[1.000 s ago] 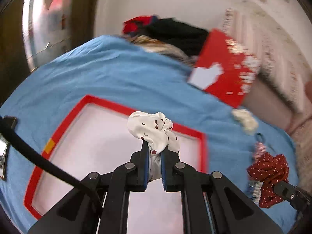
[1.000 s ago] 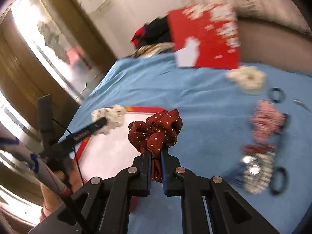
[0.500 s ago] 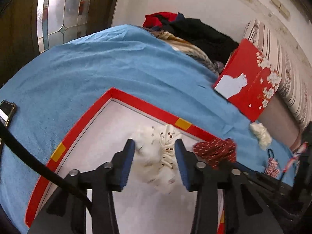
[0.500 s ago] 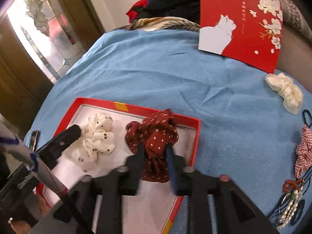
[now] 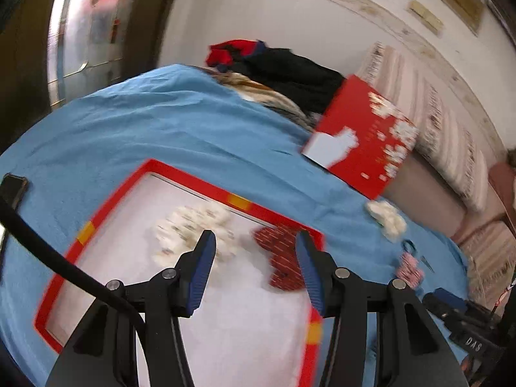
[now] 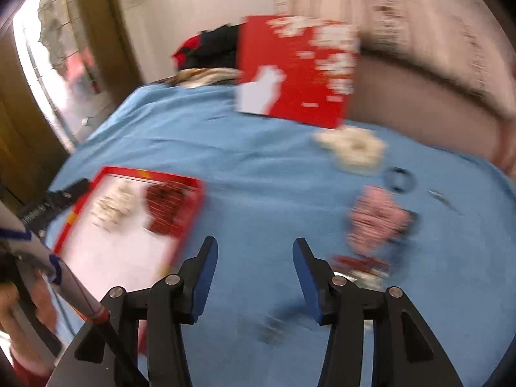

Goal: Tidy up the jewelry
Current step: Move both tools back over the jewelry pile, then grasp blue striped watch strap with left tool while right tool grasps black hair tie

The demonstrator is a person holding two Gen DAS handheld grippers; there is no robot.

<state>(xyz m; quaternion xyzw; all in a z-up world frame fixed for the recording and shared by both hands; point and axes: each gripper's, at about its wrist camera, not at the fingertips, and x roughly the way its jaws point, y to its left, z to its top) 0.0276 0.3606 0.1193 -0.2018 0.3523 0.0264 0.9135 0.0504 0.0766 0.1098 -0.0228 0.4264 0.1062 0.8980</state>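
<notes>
A red-rimmed white tray point(image 5: 190, 179) lies on the blue cloth; it also shows in the right wrist view point(image 6: 193, 206). In it lie a white spotted scrunchie point(image 5: 190, 229) point(image 6: 113, 204) and a dark red dotted scrunchie point(image 5: 283, 258) point(image 6: 166, 208), side by side. My left gripper point(image 5: 254, 258) is open and empty above the tray. My right gripper point(image 6: 253, 267) is open and empty over the blue cloth, right of the tray. A cream scrunchie point(image 6: 353, 146), a pink checked bow point(image 6: 377, 219), a black hair tie point(image 6: 400, 179) and beaded pieces point(image 6: 364, 269) lie loose on the cloth.
A red box with a white cat point(image 6: 296, 67) stands at the back, leaning by a pile of dark clothes point(image 5: 290, 71). A phone point(image 5: 13, 185) lies at the left cloth edge. A striped sofa point(image 5: 445, 142) runs along the right. Both views are motion-blurred.
Both grippers let go of their scrunchies into the tray, opened wide and pulled back. The right gripper has swung right, away from the tray.
</notes>
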